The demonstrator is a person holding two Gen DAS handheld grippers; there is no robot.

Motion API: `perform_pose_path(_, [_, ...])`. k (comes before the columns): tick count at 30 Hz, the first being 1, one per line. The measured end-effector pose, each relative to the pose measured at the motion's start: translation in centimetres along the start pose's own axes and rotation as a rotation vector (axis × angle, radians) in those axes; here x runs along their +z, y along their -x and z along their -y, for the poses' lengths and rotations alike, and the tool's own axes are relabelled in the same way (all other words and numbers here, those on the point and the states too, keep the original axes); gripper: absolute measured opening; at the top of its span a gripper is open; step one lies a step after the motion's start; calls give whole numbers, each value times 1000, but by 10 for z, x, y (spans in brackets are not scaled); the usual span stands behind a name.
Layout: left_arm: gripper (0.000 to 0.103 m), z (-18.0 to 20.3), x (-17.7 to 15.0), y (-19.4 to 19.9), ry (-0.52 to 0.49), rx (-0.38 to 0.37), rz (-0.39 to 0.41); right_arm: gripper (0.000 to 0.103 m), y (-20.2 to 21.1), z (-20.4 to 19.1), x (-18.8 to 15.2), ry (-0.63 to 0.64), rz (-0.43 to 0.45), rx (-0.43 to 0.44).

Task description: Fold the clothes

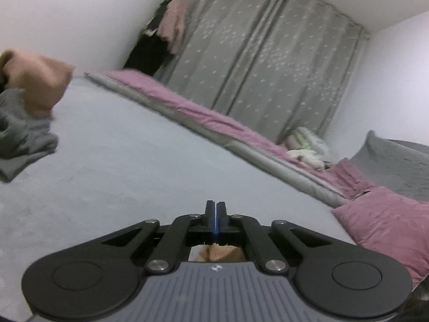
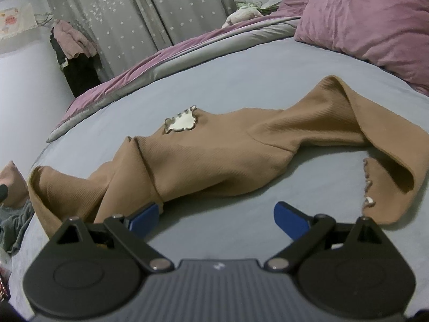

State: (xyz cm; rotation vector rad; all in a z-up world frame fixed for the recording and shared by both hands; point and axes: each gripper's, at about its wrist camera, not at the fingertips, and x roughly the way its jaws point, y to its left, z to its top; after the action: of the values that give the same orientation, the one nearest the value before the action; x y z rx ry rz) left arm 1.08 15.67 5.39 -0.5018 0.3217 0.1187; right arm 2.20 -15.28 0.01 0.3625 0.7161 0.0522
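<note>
Tan top (image 2: 209, 158) lay spread across bed (image 2: 241, 88), frame centre, unfolded. My right gripper (image 2: 215, 216) released, just below hem. My left gripper (image 1: 215, 210) clenched, empty. Next, judged: pinch hem edge, fold sleeve inward.

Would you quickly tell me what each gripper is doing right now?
Left gripper: shut, nothing visible between its fingers.
Right gripper: open, holding nothing.
</note>
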Motion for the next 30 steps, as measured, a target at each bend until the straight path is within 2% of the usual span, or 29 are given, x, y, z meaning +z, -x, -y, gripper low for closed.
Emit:
perform_pose_path(3, [0, -6, -3, -5, 11, 8, -55, 97, -3, -4, -1, 10, -5, 0])
perform_pose_path(8, [2, -9, -13, -12, 12, -19, -166, 98, -6, -11, -4, 28, -13, 3])
perform_pose_path(11, [19, -10, -23, -15, 28, -50, -245, 98, -7, -15, -5, 38, -17, 6])
perform_pose_path(13, [37, -7, -29, -16, 37, -73, -272, 98, -8, -17, -6, 42, -20, 8])
perform_pose_path(19, [64, 12, -34, -14, 25, -173, -284, 98, -11, -20, -9, 54, -30, 9])
perform_pose_path(22, [69, 25, -37, -17, -8, -192, -288, 99, -12, -20, -10, 58, -37, 8])
perform_pose_path(30, [69, 46, -52, -32, -79, -159, -317, 99, -13, -19, -11, 58, -46, 11])
